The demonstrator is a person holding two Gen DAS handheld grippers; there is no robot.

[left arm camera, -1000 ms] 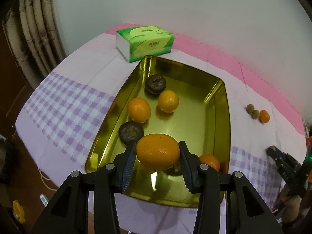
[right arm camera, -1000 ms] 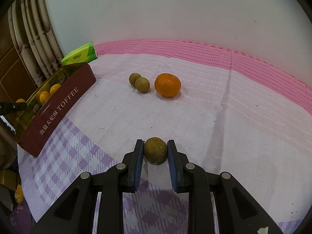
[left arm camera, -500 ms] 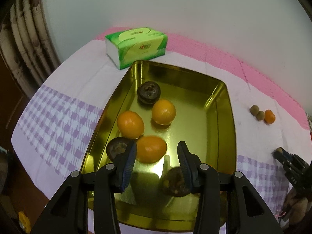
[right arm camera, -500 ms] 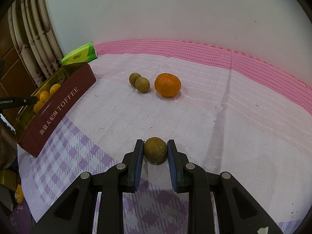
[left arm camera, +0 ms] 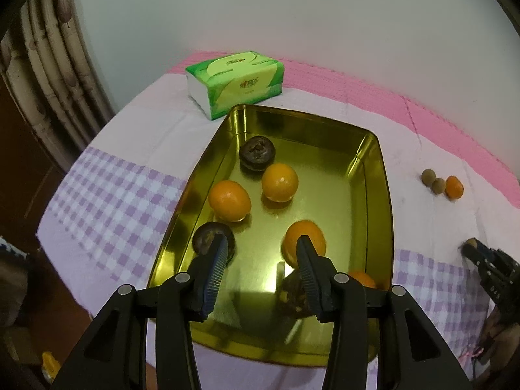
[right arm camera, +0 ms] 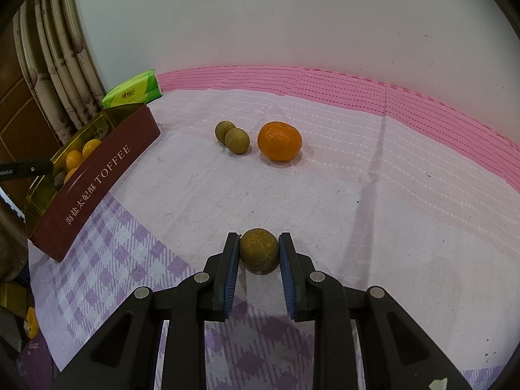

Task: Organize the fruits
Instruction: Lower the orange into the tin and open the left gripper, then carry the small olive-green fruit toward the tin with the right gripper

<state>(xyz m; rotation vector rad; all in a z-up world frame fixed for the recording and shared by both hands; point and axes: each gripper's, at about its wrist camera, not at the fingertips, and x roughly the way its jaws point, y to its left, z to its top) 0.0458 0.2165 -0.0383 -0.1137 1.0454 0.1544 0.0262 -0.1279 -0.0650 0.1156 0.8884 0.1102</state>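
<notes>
Pink-and-lilac checked cloth covered the desk [right arm camera: 373, 195] under a pale wall. Left tongs [left arm camera: 258, 263] hung spread and empty over the gold metal tin [left arm camera: 385, 214], w/ several oranges [left arm camera: 229, 200] and dark brown fruits [left arm camera: 257, 153] lying inside. Right tongs [right arm camera: 259, 253] pinched a small brown-green round fruit [right arm camera: 259, 249] low over the cloth — prob. the carry-to-tin step. Next: lift it clear, swing left over the rim, let go. A mandarin [right arm camera: 279, 140] and two more small brown fruits [right arm camera: 237, 140] waited nearby. The tin's maroon side read "TOFFEE" [right arm camera: 112, 164] plus Chinese characters; the green tissue pack [left arm camera: 235, 81] had print too small to read.
</notes>
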